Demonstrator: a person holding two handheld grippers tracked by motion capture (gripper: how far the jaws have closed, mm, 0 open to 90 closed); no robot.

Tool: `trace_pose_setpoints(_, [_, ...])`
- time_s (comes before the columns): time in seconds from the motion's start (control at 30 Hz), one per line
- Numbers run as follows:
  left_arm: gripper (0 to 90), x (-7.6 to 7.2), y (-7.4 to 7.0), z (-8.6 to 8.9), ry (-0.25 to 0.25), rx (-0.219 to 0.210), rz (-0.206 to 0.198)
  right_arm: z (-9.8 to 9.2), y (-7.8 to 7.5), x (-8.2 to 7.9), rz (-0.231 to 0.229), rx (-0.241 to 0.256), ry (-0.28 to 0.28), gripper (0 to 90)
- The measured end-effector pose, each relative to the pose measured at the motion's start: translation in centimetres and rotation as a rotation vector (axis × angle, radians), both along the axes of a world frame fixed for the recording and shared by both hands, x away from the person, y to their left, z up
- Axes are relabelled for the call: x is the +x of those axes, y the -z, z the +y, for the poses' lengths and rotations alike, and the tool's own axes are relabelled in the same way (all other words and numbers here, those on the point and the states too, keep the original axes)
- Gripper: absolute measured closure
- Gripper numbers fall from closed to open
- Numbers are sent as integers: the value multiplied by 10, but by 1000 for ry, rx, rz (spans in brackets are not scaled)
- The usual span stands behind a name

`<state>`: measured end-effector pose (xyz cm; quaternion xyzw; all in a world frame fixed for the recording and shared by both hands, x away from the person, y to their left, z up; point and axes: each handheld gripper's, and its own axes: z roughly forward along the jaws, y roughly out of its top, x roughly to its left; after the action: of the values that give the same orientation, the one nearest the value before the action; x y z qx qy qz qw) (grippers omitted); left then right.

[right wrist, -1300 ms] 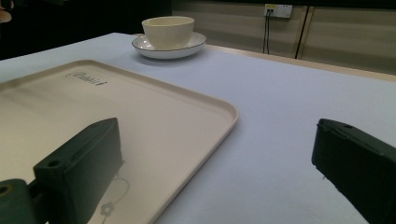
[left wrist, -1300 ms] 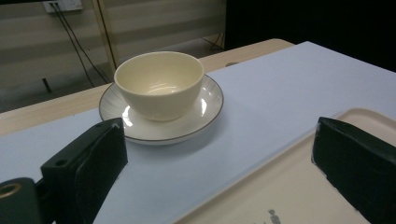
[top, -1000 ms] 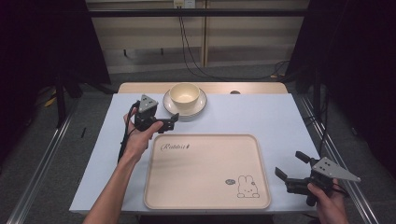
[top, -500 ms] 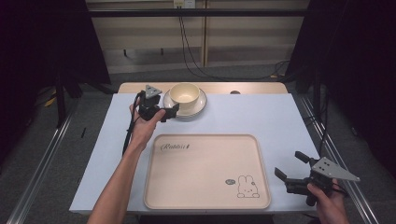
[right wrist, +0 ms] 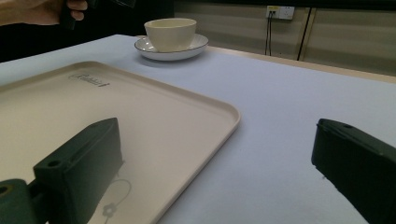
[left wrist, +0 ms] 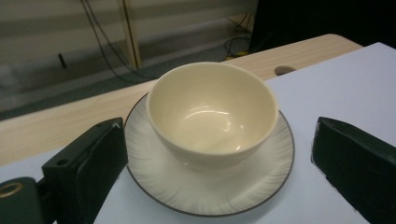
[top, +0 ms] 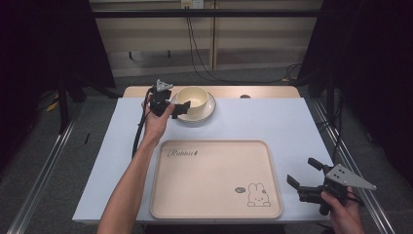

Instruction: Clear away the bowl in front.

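- Bowl (top: 193, 98): cream, upright and empty, seated in the middle of a saucer (top: 210, 108) with a thin dark rim, at the far edge of the pale blue table (top: 292, 126). In the left gripper view we see the bowl (left wrist: 212, 112) centred between the two black jaws, with the saucer (left wrist: 261, 182) spreading beneath it.
- Left gripper (top: 182, 108): held at the saucer's left edge, jaws spread wide. In its own view one jaw stands on either side of the saucer, and we see neither jaw touching bowl or saucer.
- Right gripper (top: 304, 175): held at the near right corner of the table, just beyond the tray's right rim, jaws spread apart and holding nothing. Its own view looks across the tray (right wrist: 187, 121) toward the distant bowl (right wrist: 171, 32).
- Tray (top: 160, 195): cream, rectangular, lying flat on the near half of the table, printed with a rabbit (top: 256, 194) at its near right corner; its surface is bare, and it sits well apart from the saucer.
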<state>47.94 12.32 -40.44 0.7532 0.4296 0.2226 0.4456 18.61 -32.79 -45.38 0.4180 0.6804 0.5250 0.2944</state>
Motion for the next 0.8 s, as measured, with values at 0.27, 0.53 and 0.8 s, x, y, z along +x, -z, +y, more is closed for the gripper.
trace_pose_setpoints(0.27, [62,22,5,-4,-35,2,30,-1,0,0,2,4,0,15])
trace_pose_setpoints(0.53, [114,41,13,-7,-59,48,64,-1,0,0,2,9,6,15])
trace_pose_setpoints(0.8, [147,55,13,-9,-69,70,108,-1,0,0,1,9,8,14])
